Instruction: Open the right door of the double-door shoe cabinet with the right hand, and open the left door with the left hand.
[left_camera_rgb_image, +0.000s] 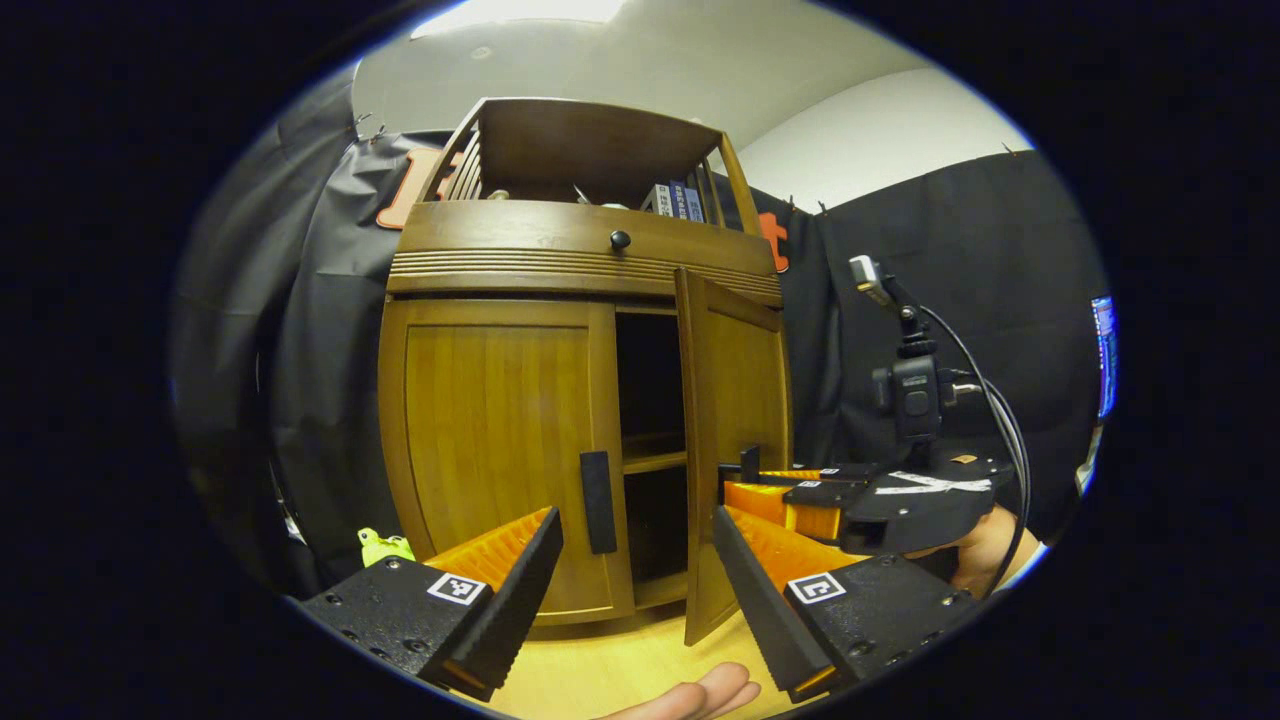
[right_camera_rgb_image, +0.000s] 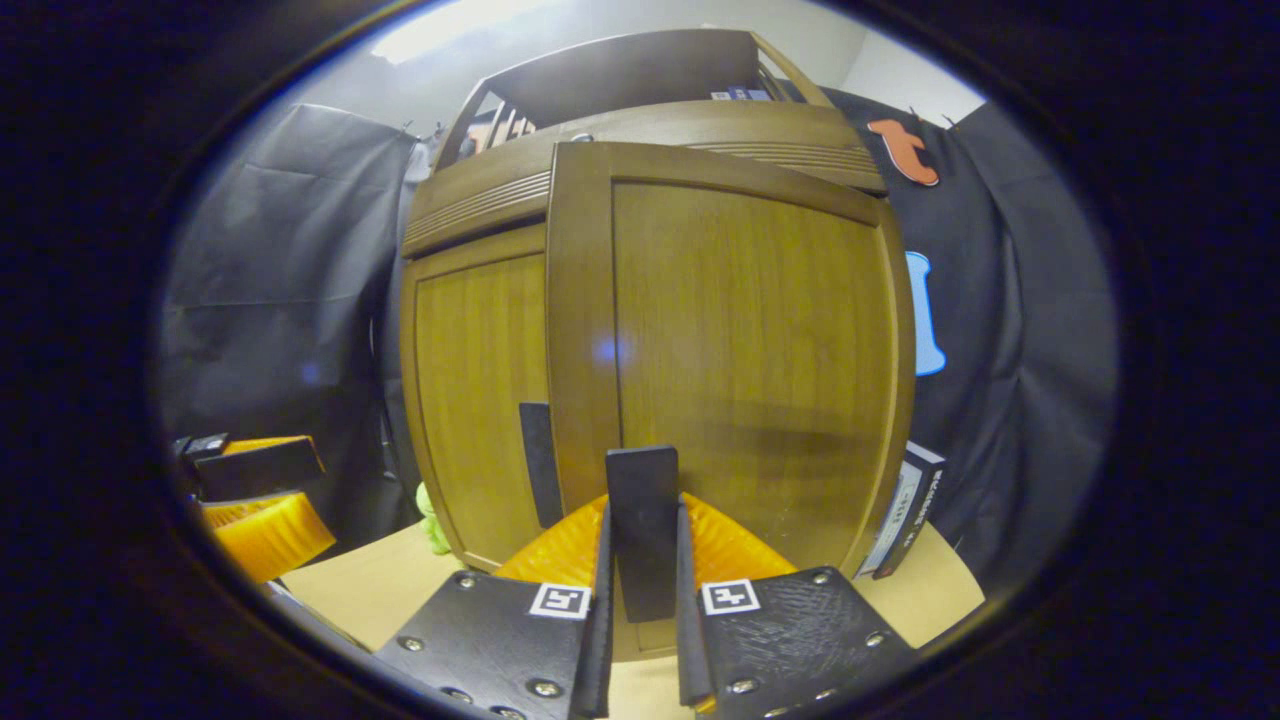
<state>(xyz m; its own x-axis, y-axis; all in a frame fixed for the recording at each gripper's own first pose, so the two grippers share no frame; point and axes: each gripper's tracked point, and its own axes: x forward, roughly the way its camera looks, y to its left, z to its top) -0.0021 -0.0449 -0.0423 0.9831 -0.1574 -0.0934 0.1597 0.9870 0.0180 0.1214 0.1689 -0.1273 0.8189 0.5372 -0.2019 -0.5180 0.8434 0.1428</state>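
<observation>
Pinching the black handle (right_camera_rgb_image: 642, 530) of the right door (right_camera_rgb_image: 740, 350): right tool (right_camera_rgb_image: 642, 590), both fingers pressed on its sides, seen close up in the right gripper view. Right door swung partly out from the cabinet (left_camera_rgb_image: 585, 400), edge-on in the left gripper view (left_camera_rgb_image: 730, 440), dark gap between it and the left door (left_camera_rgb_image: 500, 440). Left door flat and closed, its own black handle (left_camera_rgb_image: 598, 502) upright near the inner edge. Left tool (left_camera_rgb_image: 635, 580) spread wide, just short of that handle, fingers either side of it in the picture but not touching. Same tool glimpsed at the left edge of the right gripper view (right_camera_rgb_image: 255, 500). Right tool and the hand (left_camera_rgb_image: 985, 545) holding it at the open door's outer face, a small camera (left_camera_rgb_image: 912, 390) on top. Inside the opening, a shelf (left_camera_rgb_image: 655, 455); contents too dark to tell. Books (left_camera_rgb_image: 678, 200) in the open top compartment; a knob (left_camera_rgb_image: 620, 239) on the drawer front below. Small green thing (left_camera_rgb_image: 383, 545) on the desk (left_camera_rgb_image: 640, 660) at the cabinet's left foot; a box (right_camera_rgb_image: 905, 525) leaning beside its right side.
</observation>
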